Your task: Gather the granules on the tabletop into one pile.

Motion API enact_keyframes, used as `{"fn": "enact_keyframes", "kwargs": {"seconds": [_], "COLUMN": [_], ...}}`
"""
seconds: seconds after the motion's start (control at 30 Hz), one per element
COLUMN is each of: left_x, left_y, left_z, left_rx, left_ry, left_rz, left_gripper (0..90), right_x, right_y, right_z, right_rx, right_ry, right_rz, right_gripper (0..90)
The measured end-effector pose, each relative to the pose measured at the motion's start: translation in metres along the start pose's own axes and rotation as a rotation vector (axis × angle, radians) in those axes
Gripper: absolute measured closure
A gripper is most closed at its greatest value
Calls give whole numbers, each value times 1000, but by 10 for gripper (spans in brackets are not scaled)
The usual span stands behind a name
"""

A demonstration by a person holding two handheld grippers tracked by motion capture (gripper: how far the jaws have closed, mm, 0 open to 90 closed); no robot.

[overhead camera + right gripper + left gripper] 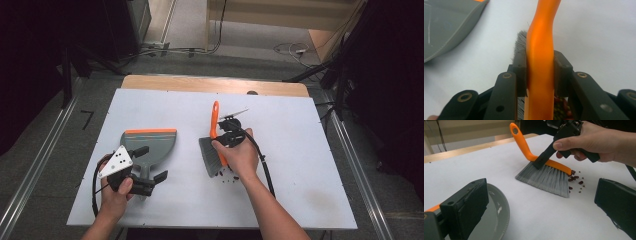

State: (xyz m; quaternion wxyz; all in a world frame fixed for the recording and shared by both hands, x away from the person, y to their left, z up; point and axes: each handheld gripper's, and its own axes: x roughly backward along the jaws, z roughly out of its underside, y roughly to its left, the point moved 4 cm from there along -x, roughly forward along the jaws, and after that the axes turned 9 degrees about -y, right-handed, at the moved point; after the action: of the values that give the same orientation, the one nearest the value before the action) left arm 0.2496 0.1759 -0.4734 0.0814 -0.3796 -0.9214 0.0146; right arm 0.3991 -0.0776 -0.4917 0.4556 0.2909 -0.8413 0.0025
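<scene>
We have the right gripper [540, 75] clamped on the orange handle of the brush [216, 145], its jaws pressed flat against both sides of the handle, and the grey bristles rest on the white table [295, 165] near its middle. A small scatter of dark red beans [574, 179] lies just beside the bristles, on the side nearest us. The grey dustpan [150, 145] sits to the left of the brush, well apart from the beans, with its orange-trimmed lip pointing away from us. Our left gripper [147, 175] hovers over the dustpan's handle with its jaws spread wide, gripping nothing. To sweep well, we judge that we should first close the left gripper on the dustpan handle and bring its lip round to face the beans, flat on the table. Then we keep the bristles lightly pressed and draw the beans in short strokes, so that none roll past the brush's ends
</scene>
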Motion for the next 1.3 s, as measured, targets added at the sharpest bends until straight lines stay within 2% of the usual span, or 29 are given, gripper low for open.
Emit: {"fn": "enact_keyframes", "kwargs": {"seconds": [0.2, 0.6, 1.0, 1.07, 1.2, 1.3], "left_x": [-1, -2, -2, -3, -5, -6], "left_y": [-2, -2, -2, -2, -2, -3], "left_z": [0, 1, 1, 1, 1, 1], "left_rx": [-3, -5, -4, -4, -4, -4], "left_ry": [1, 2, 7, 8, 8, 9], "left_rz": [3, 3, 1, 1, 5, 7], "left_gripper": [0, 0, 0, 0, 0, 0], "right_x": [8, 18, 27, 28, 31, 37], "right_y": [-14, -37, -53, -53, -45, -34], "right_z": [3, 7, 9, 8, 3, -3], "right_rx": [-7, -38, -30, -28, -7, 59], "right_ry": [1, -1, -5, -13, -46, -64], "right_rz": [30, 42, 55, 40, -37, -70], "right_gripper": [675, 673, 671, 672, 677, 680]}}
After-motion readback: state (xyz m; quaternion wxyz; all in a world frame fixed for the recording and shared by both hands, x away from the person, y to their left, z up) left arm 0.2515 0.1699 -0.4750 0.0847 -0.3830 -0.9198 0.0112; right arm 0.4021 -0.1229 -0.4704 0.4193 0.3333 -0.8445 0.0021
